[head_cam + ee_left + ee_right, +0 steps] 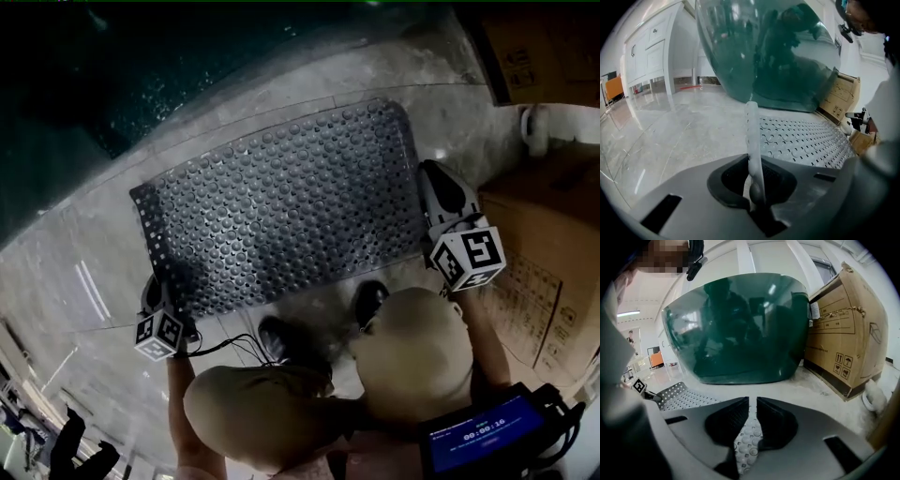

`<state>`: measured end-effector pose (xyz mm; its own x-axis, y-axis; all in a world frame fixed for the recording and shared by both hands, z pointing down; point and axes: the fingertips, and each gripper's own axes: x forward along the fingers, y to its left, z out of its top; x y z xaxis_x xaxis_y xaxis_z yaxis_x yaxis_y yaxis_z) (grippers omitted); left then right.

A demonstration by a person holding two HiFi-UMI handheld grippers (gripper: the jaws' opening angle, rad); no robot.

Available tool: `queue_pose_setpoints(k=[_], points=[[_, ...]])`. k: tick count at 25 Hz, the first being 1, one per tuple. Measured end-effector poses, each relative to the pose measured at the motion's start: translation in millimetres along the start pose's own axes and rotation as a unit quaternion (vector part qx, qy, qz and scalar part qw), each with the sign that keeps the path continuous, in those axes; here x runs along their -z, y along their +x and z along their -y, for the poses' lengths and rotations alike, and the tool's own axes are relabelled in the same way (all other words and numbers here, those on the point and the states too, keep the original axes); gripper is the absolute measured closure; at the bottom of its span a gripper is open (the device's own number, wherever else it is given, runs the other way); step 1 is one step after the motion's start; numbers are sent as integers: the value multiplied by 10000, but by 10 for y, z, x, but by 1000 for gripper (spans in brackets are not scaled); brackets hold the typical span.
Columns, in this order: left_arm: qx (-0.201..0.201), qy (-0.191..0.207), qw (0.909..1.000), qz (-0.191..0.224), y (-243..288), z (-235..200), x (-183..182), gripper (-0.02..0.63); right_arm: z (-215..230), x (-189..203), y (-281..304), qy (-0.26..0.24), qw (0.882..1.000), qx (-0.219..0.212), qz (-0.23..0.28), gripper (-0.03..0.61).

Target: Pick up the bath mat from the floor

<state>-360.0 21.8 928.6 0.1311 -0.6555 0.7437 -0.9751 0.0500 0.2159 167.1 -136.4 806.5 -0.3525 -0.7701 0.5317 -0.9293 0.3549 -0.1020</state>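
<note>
Bath mat (281, 202), dark and studded, lies spread on the grey floor (84, 253) below a dark green tub (141, 66) whose far side is lost in shadow. At the mat's left corner the left gripper (161, 291) has its jaws pinched on the lifted edge, a thin upright strip in the left gripper view. The person's knees (412, 347) hide the floor beneath them. On the right edge the right gripper (429, 178) is clamped on a studded fold, beside cardboard boxes (548, 244) cut off by the frame
</note>
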Motion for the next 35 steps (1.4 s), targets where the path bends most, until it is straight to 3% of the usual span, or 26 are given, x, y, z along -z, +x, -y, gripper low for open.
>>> queue_pose_setpoints(k=[2, 6, 10, 24, 33, 35], points=[[26, 59, 10000, -24, -28, 53, -3, 574, 26, 62, 10, 85, 9999, -69, -44, 424], [-76, 83, 9999, 100, 10, 204, -72, 574, 234, 310, 94, 271, 9995, -42, -170, 338], [-332, 220, 9992, 103, 13, 156, -84, 574, 357, 620, 166, 494, 9978, -19, -452, 333], [-287, 233, 9992, 146, -57, 220, -136, 572, 598, 1402, 202, 979, 9856, 221, -1360, 334], [-262, 220, 9993, 147, -28, 230, -111, 572, 643, 1516, 236, 1236, 9796, 137, -1580, 350], [-240, 137, 9995, 148, -13, 225, -112, 572, 589, 1529, 247, 1110, 9789, 103, -1710, 405]])
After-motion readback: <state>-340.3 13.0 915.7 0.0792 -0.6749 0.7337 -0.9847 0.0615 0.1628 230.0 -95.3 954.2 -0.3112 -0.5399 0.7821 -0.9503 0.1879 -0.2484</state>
